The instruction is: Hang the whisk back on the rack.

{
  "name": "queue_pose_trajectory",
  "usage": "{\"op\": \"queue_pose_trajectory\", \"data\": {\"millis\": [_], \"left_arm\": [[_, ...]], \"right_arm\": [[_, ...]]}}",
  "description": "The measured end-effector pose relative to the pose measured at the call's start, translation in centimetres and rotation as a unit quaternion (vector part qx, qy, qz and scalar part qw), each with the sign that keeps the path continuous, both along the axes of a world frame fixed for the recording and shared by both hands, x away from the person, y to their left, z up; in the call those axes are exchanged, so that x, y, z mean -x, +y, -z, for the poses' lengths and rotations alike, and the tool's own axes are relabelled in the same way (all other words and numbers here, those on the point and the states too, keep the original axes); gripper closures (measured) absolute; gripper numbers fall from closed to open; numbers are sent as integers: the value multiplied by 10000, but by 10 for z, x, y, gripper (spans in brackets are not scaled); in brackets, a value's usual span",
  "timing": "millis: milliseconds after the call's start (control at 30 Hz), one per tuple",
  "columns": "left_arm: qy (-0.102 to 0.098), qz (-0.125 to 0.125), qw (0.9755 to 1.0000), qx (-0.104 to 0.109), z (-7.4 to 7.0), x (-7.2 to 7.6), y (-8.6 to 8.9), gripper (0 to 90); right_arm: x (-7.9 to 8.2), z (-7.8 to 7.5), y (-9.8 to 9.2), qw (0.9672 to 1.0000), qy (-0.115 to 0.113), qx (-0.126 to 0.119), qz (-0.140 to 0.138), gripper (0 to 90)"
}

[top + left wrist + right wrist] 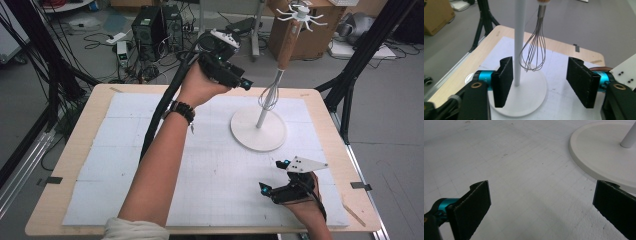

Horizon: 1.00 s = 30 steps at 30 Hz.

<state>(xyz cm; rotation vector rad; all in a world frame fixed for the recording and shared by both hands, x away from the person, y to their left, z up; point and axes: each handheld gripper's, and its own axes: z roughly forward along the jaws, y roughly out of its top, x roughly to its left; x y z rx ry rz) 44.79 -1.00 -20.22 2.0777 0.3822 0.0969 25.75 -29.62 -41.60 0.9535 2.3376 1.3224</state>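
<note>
A wire whisk [272, 92] with a wooden handle [289, 44] hangs from the hooked top [301, 13] of a white stand. The stand's round base [258, 130] rests on the white mat. My left gripper [234, 75] is held up in the air just left of the whisk, open, with nothing between its pads. In the left gripper view the whisk wires [534, 51] and the stand's pole [519, 42] lie beyond the open left gripper [539, 82]. My right gripper [275, 177] hovers low near the table's front right, open and empty. The right gripper [541, 207] looks over the mat toward the stand's base [599, 157].
A white gridded mat [150, 160] covers the wooden table [70, 165]. Computer boxes and cables [150, 30] lie on the floor behind, with a cardboard box [310, 30] at the back right. Black frame legs [355, 70] stand at the table's right corner.
</note>
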Motion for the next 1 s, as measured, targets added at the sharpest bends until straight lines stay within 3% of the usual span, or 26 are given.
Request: {"op": "queue_pose_trajectory", "data": {"millis": [67, 200, 333, 567, 667, 800, 1000], "left_arm": [[-52, -37, 10000, -69, 1, 3, 4, 347], [-69, -101, 9999, 4, 12, 19, 21, 342], [-71, -154, 9999, -1, 28, 37, 41, 331], [-13, -371, 9993, -102, 53, 55, 73, 307], [-53, -412, 9988, -242, 61, 63, 82, 308], [-52, -496, 9987, -63, 69, 73, 95, 298], [-201, -624, 9977, -166, 84, 91, 108, 266]], "right_arm": [[-1, 0, 1, 10000, -8, 6, 10, 6], [-1, 1, 2, 10000, -11, 32, 2, 6], [-1, 1, 2, 10000, 4, 57, -10, 6], [-2, 1, 5, 10000, -1, 82, -27, 6], [-2, 1, 6, 9999, 18, 86, -52, 6], [-3, 2, 7, 9999, 14, 109, -52, 6], [-3, 2, 6, 9999, 24, 110, -44, 6]]}}
